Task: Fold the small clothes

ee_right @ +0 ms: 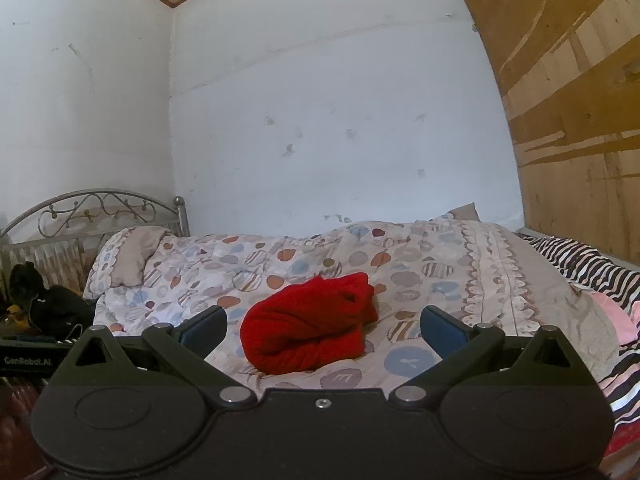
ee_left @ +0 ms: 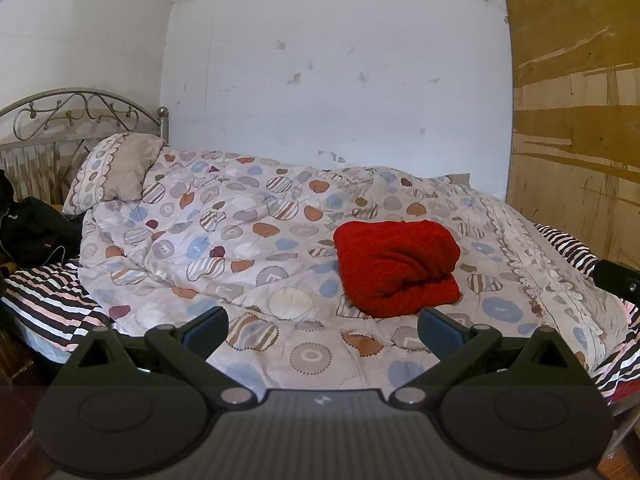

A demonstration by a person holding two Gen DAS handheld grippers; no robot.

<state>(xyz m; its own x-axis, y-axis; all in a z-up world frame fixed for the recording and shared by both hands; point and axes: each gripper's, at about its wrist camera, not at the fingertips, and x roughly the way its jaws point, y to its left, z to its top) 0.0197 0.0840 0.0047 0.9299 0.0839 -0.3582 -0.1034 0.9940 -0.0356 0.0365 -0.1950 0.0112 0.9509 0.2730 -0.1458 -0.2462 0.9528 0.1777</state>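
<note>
Listing contents from left to right, as both wrist views show them.

Item: dark bundle of black clothing (ee_left: 32, 228), heaped at the left edge of the bed beside the curled grey metal headboard (ee_left: 76, 114). Untouched.

Item: beige pillow with a scalloped patterned border (ee_left: 116, 170), propped against the headboard, well apart from the work.

Item: pale quilted duvet printed with blue, brown and striped circles (ee_left: 240, 240), rumpled, covering most of the bed over a black, white and pink striped sheet (ee_left: 44, 304).

Item: left gripper (ee_left: 322, 330), fingers spread wide, holding nothing, hovering over the duvet with the garment ahead and to its right.

Item: red knitted garment, small and bundled (ee_left: 396, 266), resting on the duvet mid-bed. It appears already doubled over into a thick packet, with a rolled edge facing the cameras; whether the fold is finished cannot be told.

Item: right gripper (ee_right: 323, 330), fingers likewise spread wide and empty, the garment lying between them in its view, not touched.

Item: brown scuffed wooden panel (ee_left: 576, 92), standing at the right of the bed.

Risks, as judged: the soft, uneven duvet could be pinched together with the knit; a grasp on only the top layer could unroll the packet; the thick, springy knit may slump open once released.
</note>
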